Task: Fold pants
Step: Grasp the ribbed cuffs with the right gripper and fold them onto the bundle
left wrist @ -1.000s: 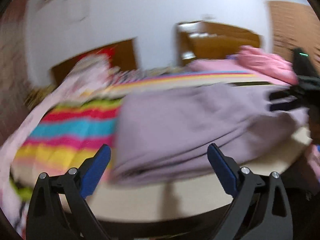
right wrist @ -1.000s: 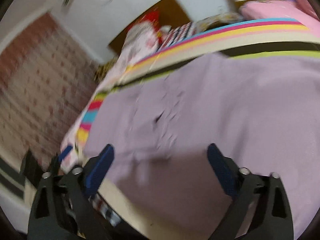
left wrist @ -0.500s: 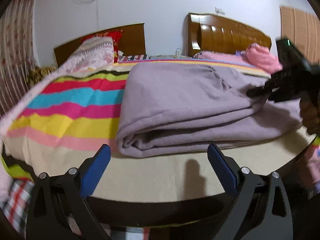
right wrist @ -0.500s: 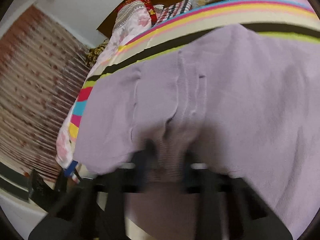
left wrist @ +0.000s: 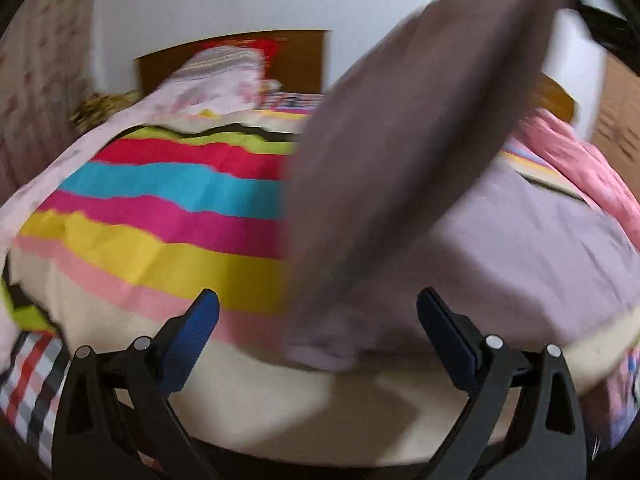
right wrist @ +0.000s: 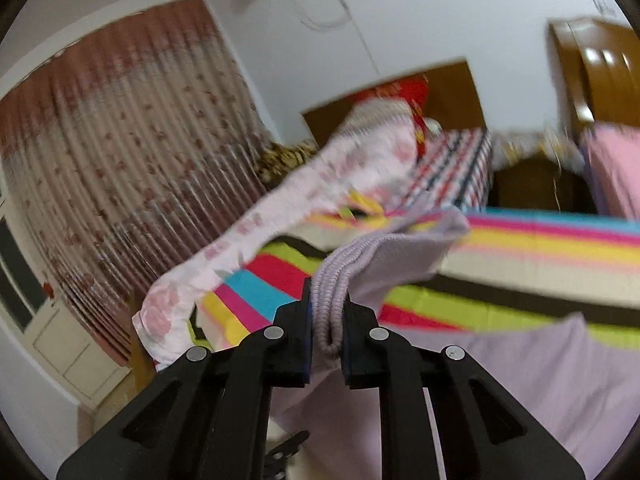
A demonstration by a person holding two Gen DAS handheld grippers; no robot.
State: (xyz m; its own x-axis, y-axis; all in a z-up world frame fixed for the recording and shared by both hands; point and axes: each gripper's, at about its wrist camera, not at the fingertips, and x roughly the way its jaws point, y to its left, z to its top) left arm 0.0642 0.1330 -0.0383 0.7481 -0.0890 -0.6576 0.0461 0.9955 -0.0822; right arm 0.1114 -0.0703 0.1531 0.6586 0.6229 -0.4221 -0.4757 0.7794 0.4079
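Observation:
The lavender pants point(left wrist: 540, 248) lie on the striped bed, and one part point(left wrist: 400, 140) is pulled up in a blurred band toward the top right. There a black blur point(left wrist: 592, 4) looks like my right gripper. In the right wrist view my right gripper point(right wrist: 328, 312) is shut on the ribbed edge of the pants point(right wrist: 332, 280), held well above the bed, with the rest of the cloth point(right wrist: 520, 380) hanging below. My left gripper point(left wrist: 319, 308) is open, low at the near edge of the bed, just in front of the pants' near fold, with nothing gripped.
A bright striped bedspread point(left wrist: 168, 200) covers the bed. A pink floral quilt point(right wrist: 280, 216) lies along its left side below a wooden headboard point(right wrist: 400, 92). Pink bedding point(left wrist: 580, 176) sits at the right on a second bed. A patterned curtain point(right wrist: 100, 160) hangs at the left.
My right gripper shut on the pants' ribbed edge and rose, lifting that part off the bed. The left gripper stayed open and edged lower toward the bed's near edge.

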